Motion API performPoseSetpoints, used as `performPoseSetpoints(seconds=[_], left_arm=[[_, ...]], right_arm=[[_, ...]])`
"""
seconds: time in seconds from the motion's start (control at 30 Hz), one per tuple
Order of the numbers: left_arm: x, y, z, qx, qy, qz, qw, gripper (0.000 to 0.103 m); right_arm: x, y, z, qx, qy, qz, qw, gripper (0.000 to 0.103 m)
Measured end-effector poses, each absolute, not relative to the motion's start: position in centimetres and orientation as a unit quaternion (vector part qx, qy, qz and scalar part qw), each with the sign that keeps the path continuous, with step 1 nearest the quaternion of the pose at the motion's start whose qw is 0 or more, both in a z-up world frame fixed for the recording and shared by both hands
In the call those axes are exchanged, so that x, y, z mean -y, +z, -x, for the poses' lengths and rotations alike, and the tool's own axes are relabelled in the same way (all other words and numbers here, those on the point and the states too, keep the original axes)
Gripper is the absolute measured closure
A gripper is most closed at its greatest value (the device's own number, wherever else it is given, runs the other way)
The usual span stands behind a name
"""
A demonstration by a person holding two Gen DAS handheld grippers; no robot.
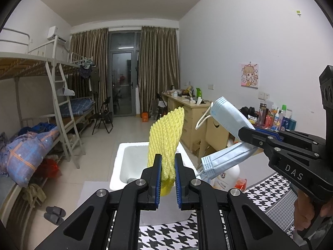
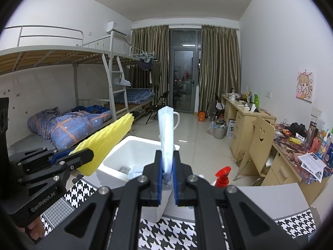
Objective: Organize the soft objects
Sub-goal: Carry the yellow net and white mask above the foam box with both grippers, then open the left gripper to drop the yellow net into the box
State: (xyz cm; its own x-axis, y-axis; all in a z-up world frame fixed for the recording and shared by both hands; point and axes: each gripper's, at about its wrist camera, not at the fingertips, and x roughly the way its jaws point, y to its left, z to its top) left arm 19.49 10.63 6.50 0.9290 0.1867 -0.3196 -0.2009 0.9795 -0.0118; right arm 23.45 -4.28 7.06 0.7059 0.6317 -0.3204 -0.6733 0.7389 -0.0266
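Note:
My left gripper (image 1: 168,179) is shut on a yellow foam fruit net (image 1: 165,143), held upright above the white foam box (image 1: 118,166). It also shows in the right wrist view (image 2: 104,141), held by the left gripper (image 2: 83,156). My right gripper (image 2: 167,179) is shut on a light blue face mask (image 2: 166,133), held upright over the same white foam box (image 2: 112,162). In the left wrist view the right gripper (image 1: 249,134) holds the folded mask (image 1: 226,116) to the right of the net. A mask and a grey item lie inside the box.
The box stands on a table with a black-and-white houndstooth cloth (image 2: 172,233). A red-capped spray bottle (image 2: 222,177) and a white jug (image 1: 226,179) stand beside it. Bunk beds (image 2: 72,120) are to the left, desks (image 2: 245,125) along the right wall.

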Motion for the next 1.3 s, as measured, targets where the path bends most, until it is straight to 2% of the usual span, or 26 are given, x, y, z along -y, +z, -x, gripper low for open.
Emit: performPoseSetpoints(seconds=[1.27, 1.3], left_arm=[[-15.2, 3.9, -27.2, -0.206, 0.089, 0.044, 0.974, 0.091], [-15.2, 3.7, -27.3, -0.207, 0.086, 0.044, 0.974, 0.088]], right_arm=[[2.3, 6.8, -27.3, -0.155, 0.323, 0.064, 0.931, 0.092], [2.3, 6.8, -27.4, -0.155, 0.322, 0.064, 0.932, 0.092]])
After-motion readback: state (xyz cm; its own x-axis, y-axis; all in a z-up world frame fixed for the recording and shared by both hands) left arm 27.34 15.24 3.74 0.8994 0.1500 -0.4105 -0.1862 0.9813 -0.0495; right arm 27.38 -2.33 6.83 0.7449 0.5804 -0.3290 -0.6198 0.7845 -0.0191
